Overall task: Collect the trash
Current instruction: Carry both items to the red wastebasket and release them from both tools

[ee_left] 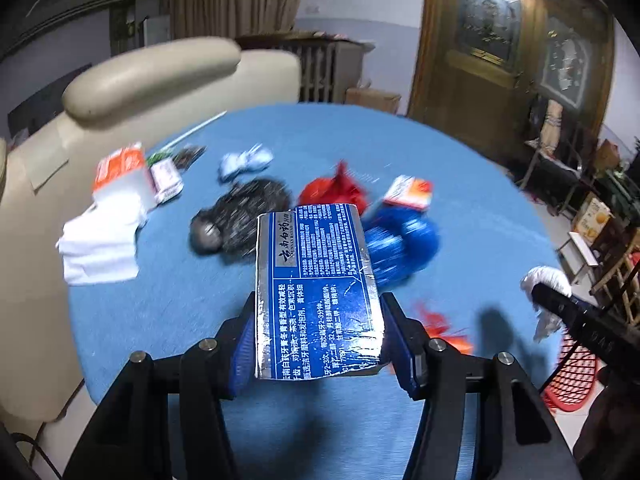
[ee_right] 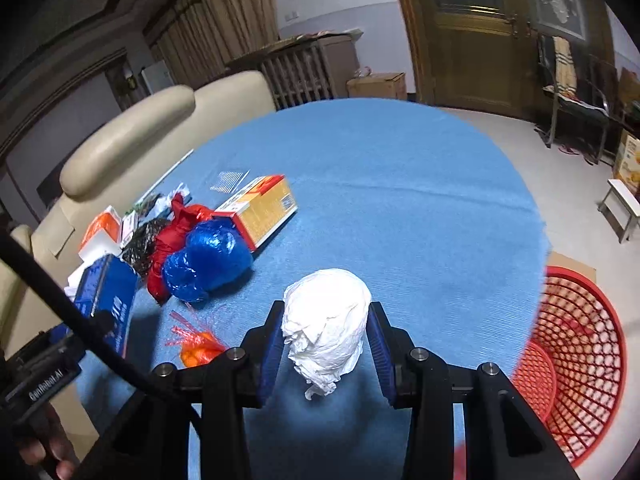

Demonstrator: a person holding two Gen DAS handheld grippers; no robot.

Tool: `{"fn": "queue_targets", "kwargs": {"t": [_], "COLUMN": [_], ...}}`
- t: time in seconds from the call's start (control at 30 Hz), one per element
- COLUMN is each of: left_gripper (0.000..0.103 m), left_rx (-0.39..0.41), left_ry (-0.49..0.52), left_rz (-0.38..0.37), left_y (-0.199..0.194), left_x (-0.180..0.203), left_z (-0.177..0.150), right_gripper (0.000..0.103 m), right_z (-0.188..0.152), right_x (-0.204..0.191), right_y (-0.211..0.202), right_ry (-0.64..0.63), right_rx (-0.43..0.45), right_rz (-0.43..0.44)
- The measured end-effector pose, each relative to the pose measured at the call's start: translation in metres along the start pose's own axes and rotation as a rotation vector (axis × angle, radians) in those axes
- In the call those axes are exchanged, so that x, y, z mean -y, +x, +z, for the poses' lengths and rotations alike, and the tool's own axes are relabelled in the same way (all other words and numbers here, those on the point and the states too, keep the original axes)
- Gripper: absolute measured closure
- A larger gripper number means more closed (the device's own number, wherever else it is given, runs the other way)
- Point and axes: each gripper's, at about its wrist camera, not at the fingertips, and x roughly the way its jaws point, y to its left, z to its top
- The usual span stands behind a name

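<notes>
My left gripper (ee_left: 320, 336) is shut on a blue and silver toothpaste box (ee_left: 316, 288), held above the blue table (ee_left: 180, 300); the box also shows in the right wrist view (ee_right: 106, 296). My right gripper (ee_right: 324, 344) is shut on a crumpled white tissue wad (ee_right: 326, 324), held above the table near its right edge; the wad also shows in the left wrist view (ee_left: 546, 280). On the table lie a blue plastic bag (ee_right: 208, 260), a red bag (ee_right: 176, 236), a black bag (ee_left: 244, 216), a yellow and red carton (ee_right: 262, 208) and an orange net wrapper (ee_right: 198, 346).
A red mesh basket (ee_right: 576, 360) stands on the floor right of the table. A cream sofa (ee_right: 128, 140) lies behind and left. White paper (ee_left: 104, 236), an orange packet (ee_left: 118, 164) and small wrappers (ee_left: 246, 162) lie at the table's left. Chairs and boxes stand far right.
</notes>
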Motion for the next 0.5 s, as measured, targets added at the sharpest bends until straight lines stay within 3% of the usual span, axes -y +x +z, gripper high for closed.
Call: {"fn": "queue_targets", "kwargs": {"t": [0.3,0.5], "left_gripper": [0.044,0.044], "left_rx": [0.041,0.043], "left_ry": [0.148,0.229], "left_rz": [-0.149,-0.264], "left_y": [-0.022,-0.027], "left_x": [0.070,0.121], "left_z": [0.007,0.008], "right_gripper": [0.060,0.060], "right_z": [-0.020,-0.037], "right_x": [0.064,0.120], "right_y": [-0.052,-0.070], "right_ry": [0.118,0.206], "right_rx": [0.066,0.062], "right_rz": [-0.101,-0.198]}}
